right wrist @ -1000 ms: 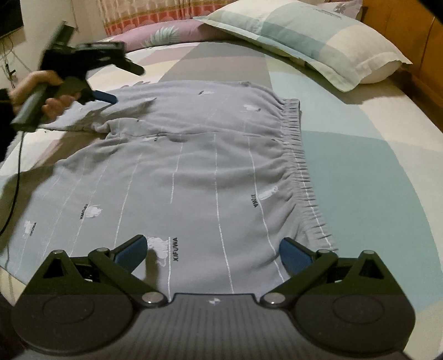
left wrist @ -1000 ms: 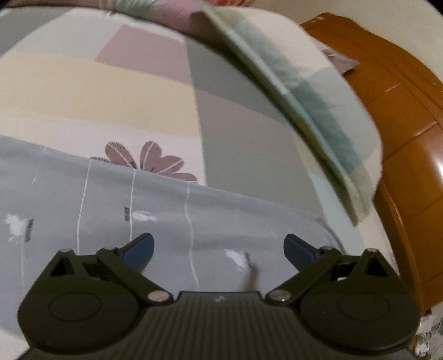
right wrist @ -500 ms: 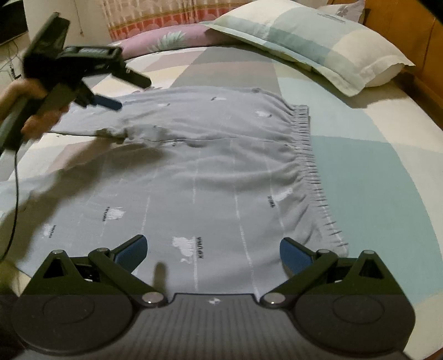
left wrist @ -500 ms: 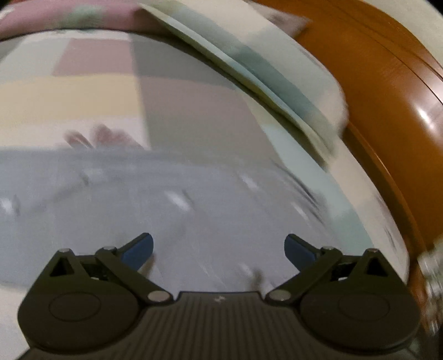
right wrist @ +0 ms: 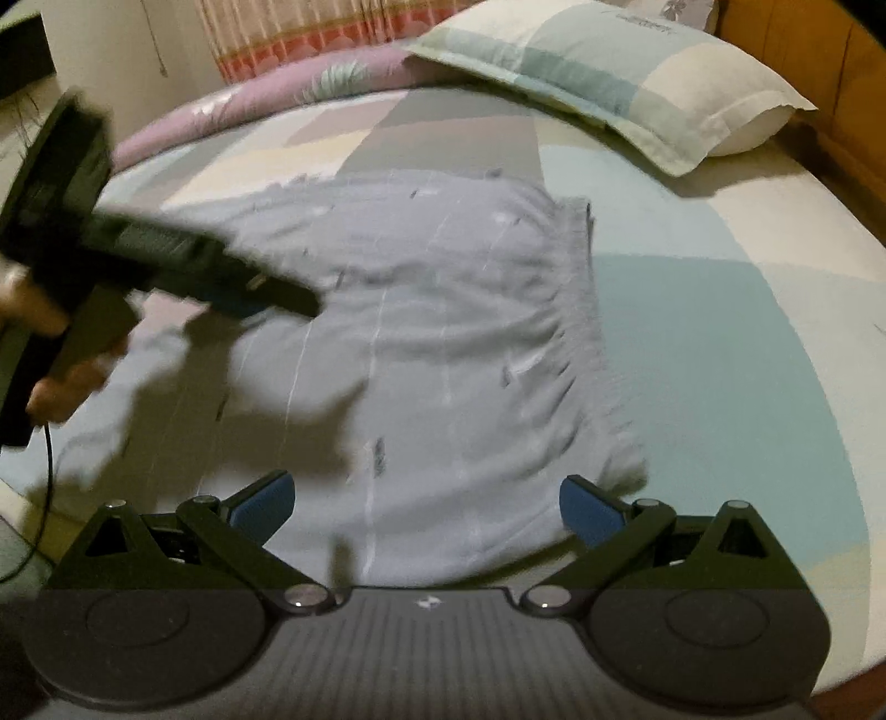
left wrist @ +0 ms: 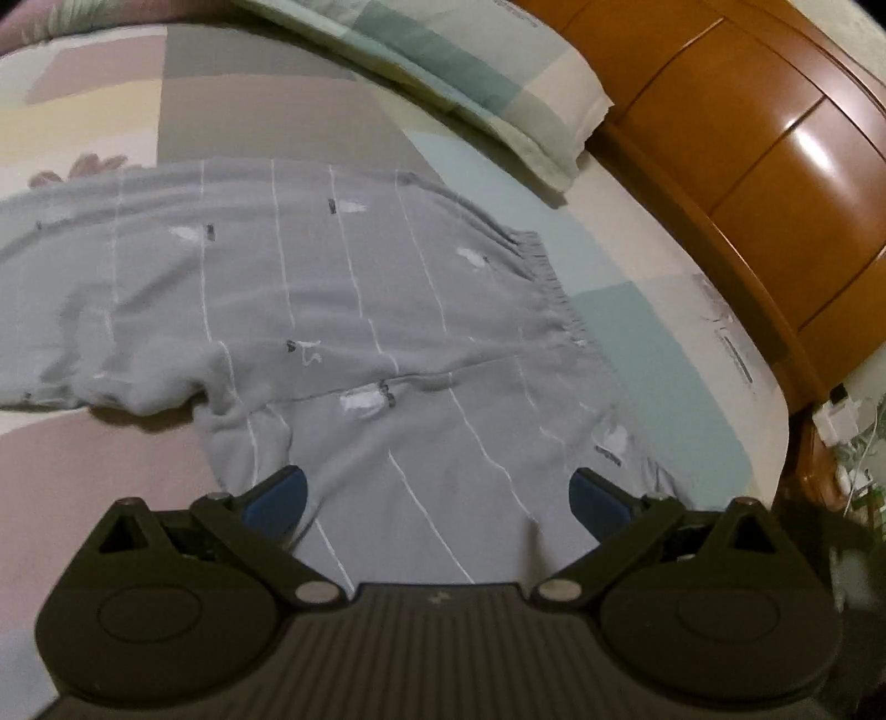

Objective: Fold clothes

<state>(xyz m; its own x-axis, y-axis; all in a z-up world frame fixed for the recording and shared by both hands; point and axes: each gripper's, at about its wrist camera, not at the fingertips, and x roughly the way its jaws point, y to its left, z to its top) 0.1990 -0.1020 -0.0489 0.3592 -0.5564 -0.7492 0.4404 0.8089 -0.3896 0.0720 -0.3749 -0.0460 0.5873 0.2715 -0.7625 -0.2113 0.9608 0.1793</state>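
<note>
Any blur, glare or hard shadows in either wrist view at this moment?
Right wrist view: the left gripper and the hand holding it are motion-smeared, casting a dark shadow on the grey shorts. Left wrist view: mostly sharp, with bright glare on the wooden headboard; fisheye bending in both.

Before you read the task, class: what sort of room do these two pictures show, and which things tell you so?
Most likely a bedroom at home. Grey shorts lie spread on a bed with a patchwork sheet, a pillow sits by a wooden headboard, and a curtain hangs behind.
</note>
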